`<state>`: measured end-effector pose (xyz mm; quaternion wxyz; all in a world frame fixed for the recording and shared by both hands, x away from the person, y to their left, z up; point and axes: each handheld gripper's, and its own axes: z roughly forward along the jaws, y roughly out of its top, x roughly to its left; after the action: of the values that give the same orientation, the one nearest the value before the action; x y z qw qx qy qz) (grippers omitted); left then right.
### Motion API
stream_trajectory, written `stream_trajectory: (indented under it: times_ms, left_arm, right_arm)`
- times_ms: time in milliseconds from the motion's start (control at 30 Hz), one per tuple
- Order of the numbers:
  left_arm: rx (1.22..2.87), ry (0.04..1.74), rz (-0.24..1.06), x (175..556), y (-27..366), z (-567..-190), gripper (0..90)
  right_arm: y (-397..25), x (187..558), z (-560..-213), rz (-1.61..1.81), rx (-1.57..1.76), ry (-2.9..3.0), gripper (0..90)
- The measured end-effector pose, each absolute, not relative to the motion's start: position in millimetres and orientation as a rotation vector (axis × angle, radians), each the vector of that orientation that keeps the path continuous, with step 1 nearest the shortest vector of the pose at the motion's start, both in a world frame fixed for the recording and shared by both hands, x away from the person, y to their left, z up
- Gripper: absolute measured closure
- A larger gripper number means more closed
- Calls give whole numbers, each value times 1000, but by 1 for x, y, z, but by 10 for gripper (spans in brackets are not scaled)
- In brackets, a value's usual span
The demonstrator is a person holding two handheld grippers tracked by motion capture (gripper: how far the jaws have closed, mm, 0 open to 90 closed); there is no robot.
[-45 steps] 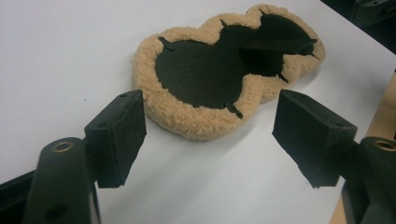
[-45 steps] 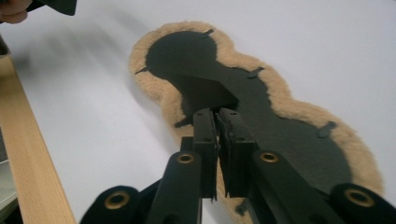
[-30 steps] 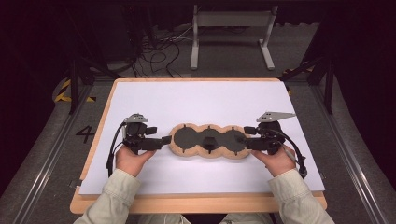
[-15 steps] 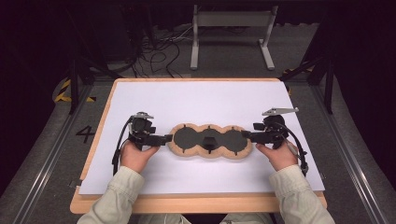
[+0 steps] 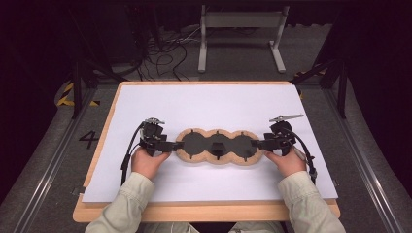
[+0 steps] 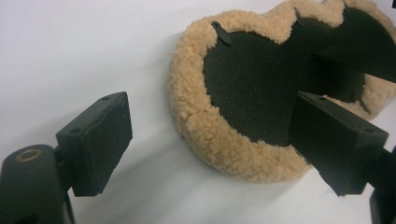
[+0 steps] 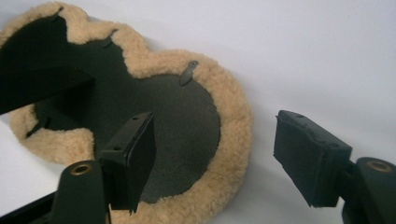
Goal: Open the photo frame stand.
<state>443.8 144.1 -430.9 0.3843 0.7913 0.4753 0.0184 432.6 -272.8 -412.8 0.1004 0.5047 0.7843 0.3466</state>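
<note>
A three-lobed pad (image 5: pixel 217 145) with a black middle and a tan fleece rim lies flat on the white sheet (image 5: pixel 209 104), near the person's side. At its left end my left gripper (image 5: pixel 177 145) stands open. In the left gripper view the gripper (image 6: pixel 217 135) straddles the pad (image 6: pixel 243 79), one jaw over bare paper and the other over the black middle, with the fleece rim between them. My right gripper (image 5: pixel 258 143) is open at the right end. In the right gripper view it (image 7: pixel 219 158) straddles the rim of the pad (image 7: pixel 177 121) the same way.
The white sheet covers a wooden tabletop (image 5: pixel 194 213) whose edge shows at the front. Behind the table are a metal stand (image 5: pixel 240 22) and loose cables (image 5: pixel 160 53) on the floor. A painted 4 (image 5: pixel 90 139) marks the floor at the left.
Both grippers have edged slightly away from the person along the pad's ends. The pad has not moved and both stay open.
</note>
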Motion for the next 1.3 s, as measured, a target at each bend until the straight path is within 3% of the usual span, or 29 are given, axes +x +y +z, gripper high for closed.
stream_trajectory:
  times_ms: [700,1300]
  left_arm:
    - [2058,1221,-120,450,125,-448,155]
    - [2048,1230,-112,447,118,-449,163]
  right_arm:
    - [-267,436,-432,982,1584,2418,224]
    - [-260,433,-434,962,1648,2449,186]
